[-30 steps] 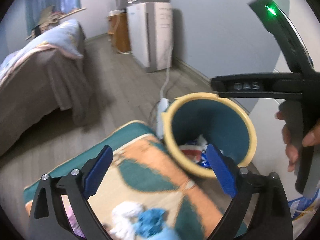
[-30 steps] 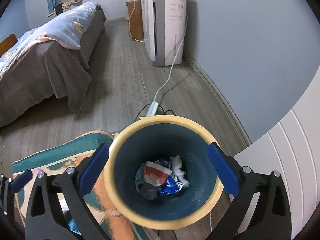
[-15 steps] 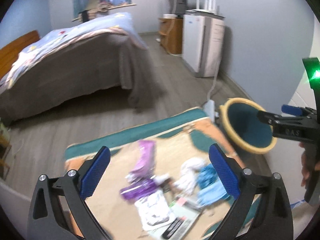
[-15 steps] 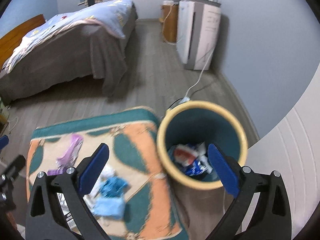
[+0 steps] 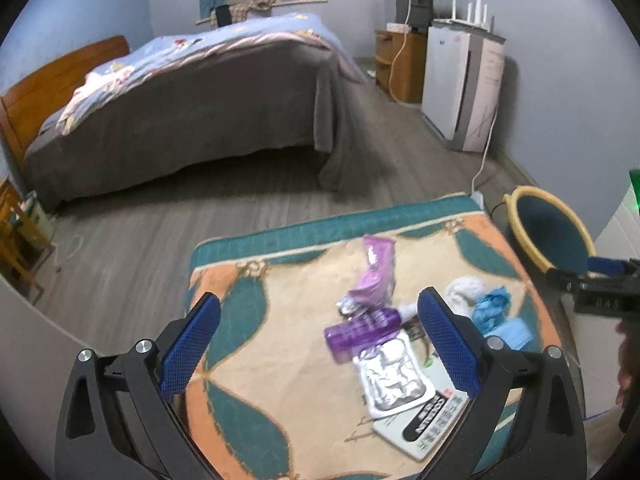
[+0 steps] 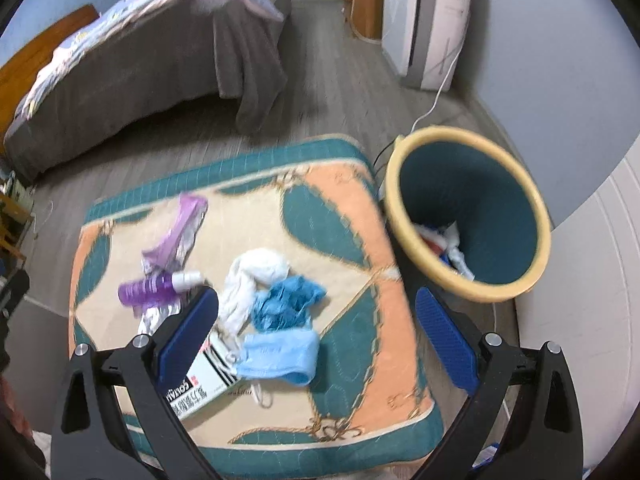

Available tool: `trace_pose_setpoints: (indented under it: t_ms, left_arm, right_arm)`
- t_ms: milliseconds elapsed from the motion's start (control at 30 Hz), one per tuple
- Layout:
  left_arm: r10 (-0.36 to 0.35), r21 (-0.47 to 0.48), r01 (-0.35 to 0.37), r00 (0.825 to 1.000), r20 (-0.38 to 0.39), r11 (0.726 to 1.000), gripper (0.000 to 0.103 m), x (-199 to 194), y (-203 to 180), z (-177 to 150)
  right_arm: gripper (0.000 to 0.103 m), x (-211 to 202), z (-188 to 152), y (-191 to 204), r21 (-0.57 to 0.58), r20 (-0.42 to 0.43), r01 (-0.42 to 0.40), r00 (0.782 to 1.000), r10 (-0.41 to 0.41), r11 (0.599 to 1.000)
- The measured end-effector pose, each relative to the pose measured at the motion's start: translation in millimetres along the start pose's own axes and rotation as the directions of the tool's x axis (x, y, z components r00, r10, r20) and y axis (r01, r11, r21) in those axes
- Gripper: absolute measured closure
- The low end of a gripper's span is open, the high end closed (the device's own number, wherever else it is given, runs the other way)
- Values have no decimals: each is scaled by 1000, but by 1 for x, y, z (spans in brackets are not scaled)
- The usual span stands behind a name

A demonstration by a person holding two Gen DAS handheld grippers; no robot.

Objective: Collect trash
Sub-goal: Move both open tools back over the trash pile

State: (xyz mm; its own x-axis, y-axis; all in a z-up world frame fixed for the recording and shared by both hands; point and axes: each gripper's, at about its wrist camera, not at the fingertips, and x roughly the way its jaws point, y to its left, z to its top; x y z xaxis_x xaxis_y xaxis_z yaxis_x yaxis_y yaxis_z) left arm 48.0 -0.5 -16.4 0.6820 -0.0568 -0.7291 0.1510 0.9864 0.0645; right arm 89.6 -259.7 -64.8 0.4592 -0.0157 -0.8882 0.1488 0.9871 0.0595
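Trash lies on a patterned cushion (image 6: pixel 344 208): a purple bottle (image 6: pixel 154 288), a purple wrapper (image 6: pixel 180 224), a white crumpled tissue (image 6: pixel 252 280), a crumpled blue piece (image 6: pixel 286 300), a light blue face mask (image 6: pixel 280 354), a silver foil pack (image 5: pixel 390 376) and a white box (image 6: pixel 196 384). A teal bin with a yellow rim (image 6: pixel 468 216) stands right of the cushion and holds trash. My left gripper (image 5: pixel 320 344) is open and empty above the cushion. My right gripper (image 6: pixel 316 340) is open and empty above the mask.
A bed with a grey cover (image 5: pixel 180 100) stands behind on the grey wood floor. A white appliance (image 5: pixel 464 80) with a cable stands by the blue wall. A white panel (image 6: pixel 592 280) is right of the bin.
Both grippers have drawn back and left from over the bin to above the cushion. The trash pile has come into view. Both stay open and empty.
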Motion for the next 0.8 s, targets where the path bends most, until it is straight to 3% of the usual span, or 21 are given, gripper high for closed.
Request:
trace_pose_setpoints:
  t_ms: [100,300,567,800]
  left_arm:
    - [15,-3,-16,1000,-25,1000,5,9,3,-5]
    - [-23,-49,18,994,-110,999,5,30,3,-13]
    - [-10,20,15,981,-194,1000,5,60,-27,-32]
    - [-21,23,28,963,-267,999,5,86,-45,-49]
  right_arm:
    - [6,14,-10,2,13,-48,12,999,-11,1000]
    - [6,40,-22,5,-13,-117,30,993,-31,999]
    - [6,59,-25,7,-26,-166,45,985,-49,999]
    - [6,67,-27,4,-18,-195,43,980,-46,999]
